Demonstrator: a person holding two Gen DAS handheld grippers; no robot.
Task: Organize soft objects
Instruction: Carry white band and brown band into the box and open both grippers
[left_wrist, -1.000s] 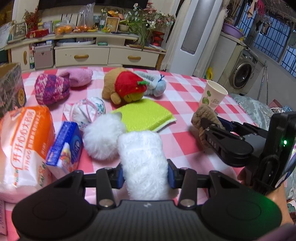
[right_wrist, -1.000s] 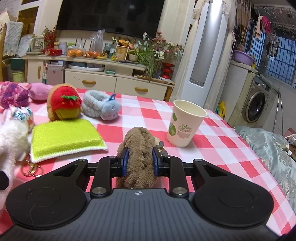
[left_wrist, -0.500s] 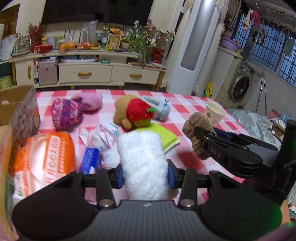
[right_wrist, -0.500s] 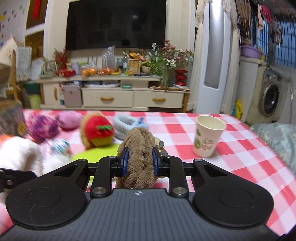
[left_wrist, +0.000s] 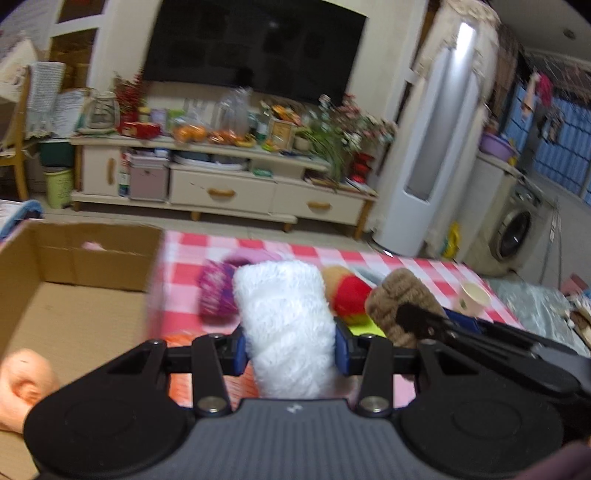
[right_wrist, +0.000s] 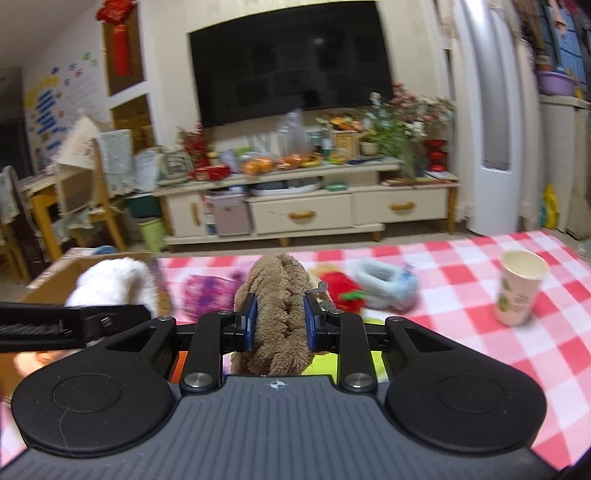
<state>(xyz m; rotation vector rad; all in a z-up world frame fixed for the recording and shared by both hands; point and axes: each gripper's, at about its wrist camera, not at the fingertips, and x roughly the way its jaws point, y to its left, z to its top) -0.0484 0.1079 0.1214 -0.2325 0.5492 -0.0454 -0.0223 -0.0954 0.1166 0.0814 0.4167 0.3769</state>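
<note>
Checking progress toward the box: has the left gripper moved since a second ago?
Yes. The left gripper, shut on the white plush, rose and swung left: the cardboard box now fills that view's left side.

Two tongs (left_wrist: 288, 349) (right_wrist: 279, 325), one cup (right_wrist: 521, 288), one box (left_wrist: 74, 291).

Fluffy white plush (left_wrist: 286, 325) and shaggy brown plush (right_wrist: 277, 310), each upright, pinched mid-body, above the table.
</note>
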